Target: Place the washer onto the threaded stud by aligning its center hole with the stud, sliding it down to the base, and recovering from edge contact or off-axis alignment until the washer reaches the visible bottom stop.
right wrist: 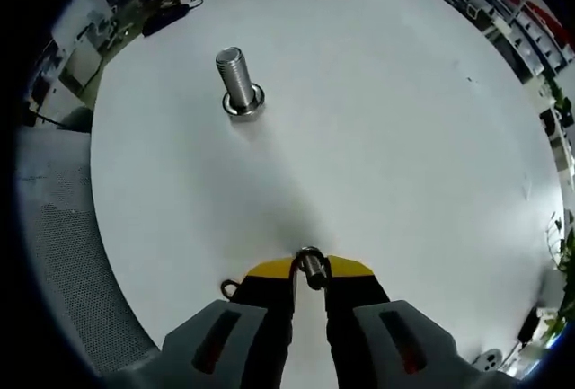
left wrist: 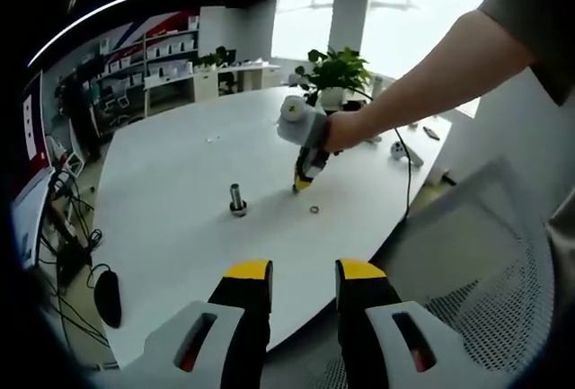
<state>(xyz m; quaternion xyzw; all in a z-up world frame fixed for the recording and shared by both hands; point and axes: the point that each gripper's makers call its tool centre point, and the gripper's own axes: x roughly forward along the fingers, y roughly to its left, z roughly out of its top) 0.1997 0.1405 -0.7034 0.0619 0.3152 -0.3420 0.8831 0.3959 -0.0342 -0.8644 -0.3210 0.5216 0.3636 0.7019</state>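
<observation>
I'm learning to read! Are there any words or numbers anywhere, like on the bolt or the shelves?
No text can be read here.
Threaded stud: bare metal, no marks to be seen.
Shelves at the back: boxes with labels too small and blurred to read.
Right gripper: plain yellow fingers, no writing.

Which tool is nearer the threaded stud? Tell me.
Right. The right tool is down at the table beside the threaded stud, gripping a washer; the left tool hangs back off the table's edge.

The threaded stud stands on the table, washer lying nearby.
</observation>
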